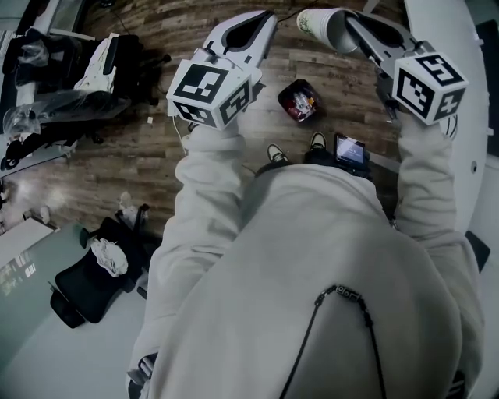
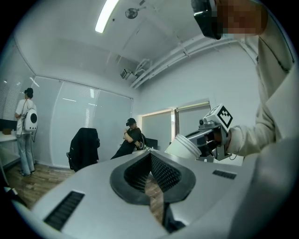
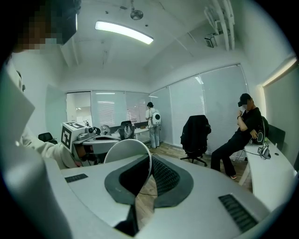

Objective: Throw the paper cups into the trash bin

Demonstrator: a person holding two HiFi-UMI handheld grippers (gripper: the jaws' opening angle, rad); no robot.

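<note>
My right gripper (image 1: 348, 21) is shut on a white paper cup (image 1: 318, 22), which lies sideways in the jaws with its mouth to the left, out over the wood floor. In the right gripper view the cup (image 3: 122, 155) is pinched by its wall between the pads of that gripper (image 3: 149, 164). My left gripper (image 1: 267, 17) reaches forward beside it, shut and with nothing in it; its tips (image 2: 150, 156) meet. The left gripper view shows the cup (image 2: 186, 145) in the other gripper. A small dark trash bin (image 1: 299, 101) with scraps inside stands on the floor below and between the two grippers.
A white table (image 1: 461, 47) runs along the right. A black office chair (image 1: 92, 279) draped with a jacket stands at lower left, and cluttered desks (image 1: 54, 86) at upper left. One person sits (image 3: 244, 135) and another stands (image 3: 153, 122) farther off.
</note>
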